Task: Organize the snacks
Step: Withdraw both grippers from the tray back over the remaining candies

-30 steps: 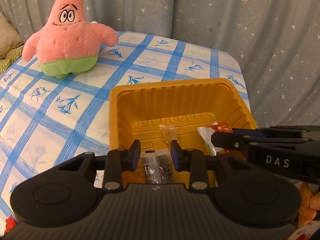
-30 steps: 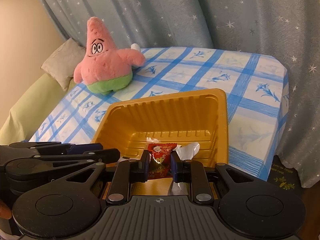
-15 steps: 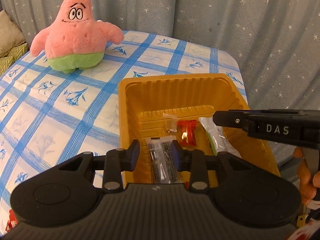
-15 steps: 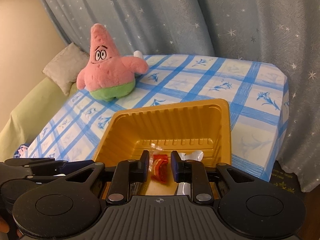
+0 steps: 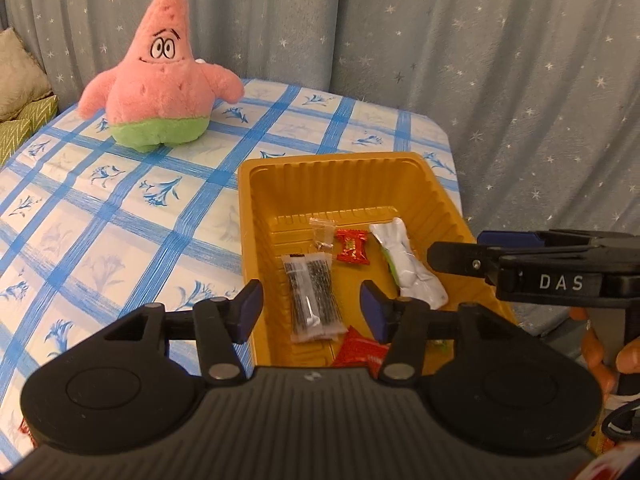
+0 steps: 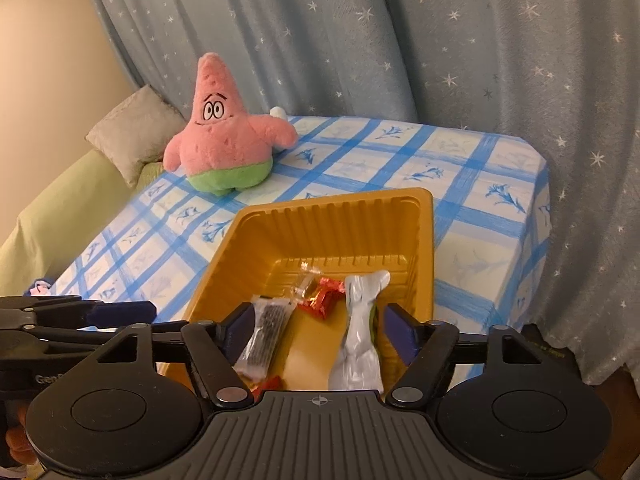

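A yellow plastic tray (image 5: 256, 216) (image 6: 424, 232) sits on the checked tablecloth. In it lie a clear pack of dark sticks (image 5: 314, 292) (image 6: 268, 330), a small red candy (image 5: 352, 247) (image 6: 324, 298), a white-silver packet (image 5: 408, 262) (image 6: 360, 332), a tiny clear bag (image 5: 322, 234) (image 6: 306, 280) and a red wrapper (image 5: 358, 350) at the near end. My left gripper (image 5: 312, 310) is open and empty above the tray's near end. My right gripper (image 6: 320, 330) is open and empty over the tray; it also shows side-on in the left wrist view (image 5: 452, 258).
A pink and green star plush (image 5: 160, 80) (image 6: 224, 148) sits at the table's far left. A blue starry curtain (image 5: 480, 40) hangs behind. A cushion (image 6: 132, 132) lies on a green sofa at left. The table edge (image 6: 536, 240) drops off right of the tray.
Both grippers opened and drew back from the tray. The dark stick pack and the red candy now lie loose in the tray.
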Available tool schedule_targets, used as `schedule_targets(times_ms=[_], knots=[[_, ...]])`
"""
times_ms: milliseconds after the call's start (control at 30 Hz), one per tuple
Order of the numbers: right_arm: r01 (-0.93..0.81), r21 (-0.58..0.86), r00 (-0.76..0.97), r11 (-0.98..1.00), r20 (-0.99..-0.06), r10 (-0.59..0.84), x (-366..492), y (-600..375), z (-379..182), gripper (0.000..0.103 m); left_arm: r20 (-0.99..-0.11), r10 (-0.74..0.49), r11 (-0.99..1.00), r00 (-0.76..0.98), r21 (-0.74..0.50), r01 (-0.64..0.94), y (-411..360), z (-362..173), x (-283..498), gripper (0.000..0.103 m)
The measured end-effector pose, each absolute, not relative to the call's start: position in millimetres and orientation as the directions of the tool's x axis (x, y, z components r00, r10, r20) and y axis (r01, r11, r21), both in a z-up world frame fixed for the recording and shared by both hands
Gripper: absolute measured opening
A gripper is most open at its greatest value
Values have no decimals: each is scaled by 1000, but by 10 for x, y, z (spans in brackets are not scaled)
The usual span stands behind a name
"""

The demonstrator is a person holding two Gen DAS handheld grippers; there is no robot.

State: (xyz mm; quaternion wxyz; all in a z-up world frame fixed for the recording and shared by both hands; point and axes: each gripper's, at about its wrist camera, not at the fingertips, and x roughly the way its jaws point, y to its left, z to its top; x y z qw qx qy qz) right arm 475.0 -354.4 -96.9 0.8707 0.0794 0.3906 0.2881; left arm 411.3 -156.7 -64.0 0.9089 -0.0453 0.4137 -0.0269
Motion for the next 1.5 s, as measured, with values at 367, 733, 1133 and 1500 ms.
schedule_targets(times_ms=[367, 733, 1133, 1500], knots=[[-452, 373, 521, 810, -627, 579, 4219, -3633, -789, 76, -734, -73, 994, 675, -112, -15, -1475, -442, 3519, 59], [-486, 390, 467, 782, -641, 609, 3747, -3489, -752, 76, -725, -52, 991, 687, -122, -53, -1255, -351, 2972, 60], [-497, 386, 430, 777, -668, 607, 3391, -3149, -810, 76, -756, -5, 987, 654, -109, -118, -752, -478, 2514, 61], [-471, 404, 413, 784, -685, 601, 3124, -2628, -893, 76, -757, -17, 989, 653, -110, -102, -267, -537, 2303, 61]])
